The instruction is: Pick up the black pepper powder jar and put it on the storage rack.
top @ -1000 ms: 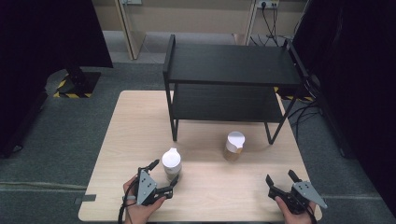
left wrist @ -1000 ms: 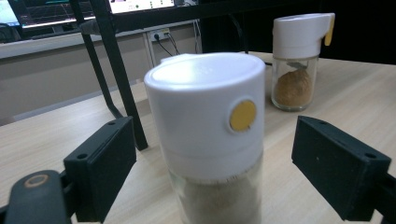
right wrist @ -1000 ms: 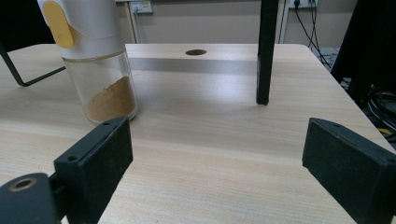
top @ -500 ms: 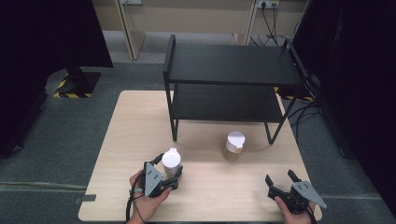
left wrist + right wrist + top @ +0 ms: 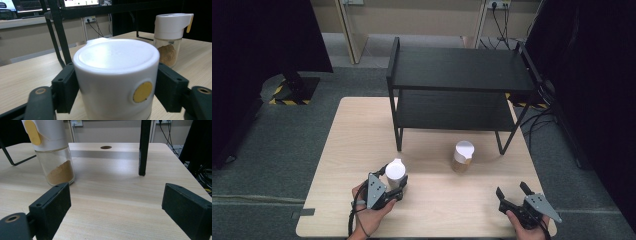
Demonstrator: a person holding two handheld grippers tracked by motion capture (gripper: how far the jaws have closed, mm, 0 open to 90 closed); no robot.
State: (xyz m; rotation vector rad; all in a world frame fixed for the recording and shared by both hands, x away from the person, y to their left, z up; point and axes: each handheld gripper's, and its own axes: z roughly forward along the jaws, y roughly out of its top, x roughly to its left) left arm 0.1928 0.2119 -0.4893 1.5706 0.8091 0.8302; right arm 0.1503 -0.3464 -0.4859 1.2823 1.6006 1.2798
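Grab step's basically done: left gripper (image 5: 398, 186) has just been closing and now clamps the white-lidded jar (image 5: 396, 172) in front of the black shelf (image 5: 459, 75), right gripper (image 5: 516, 196) gapes empty, so next is probably a straight lift.

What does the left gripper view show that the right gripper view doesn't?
Left gripper view: the left hand-held gripper, whose jaws have just been closing, pressed on a white-capped jar with a round yellow spot. Right gripper view: the right hand-held gripper open with nothing between its jaws, and a round hole in the table. Both: the jar of brown powder with a white cap, the wooden table and the black shelf.
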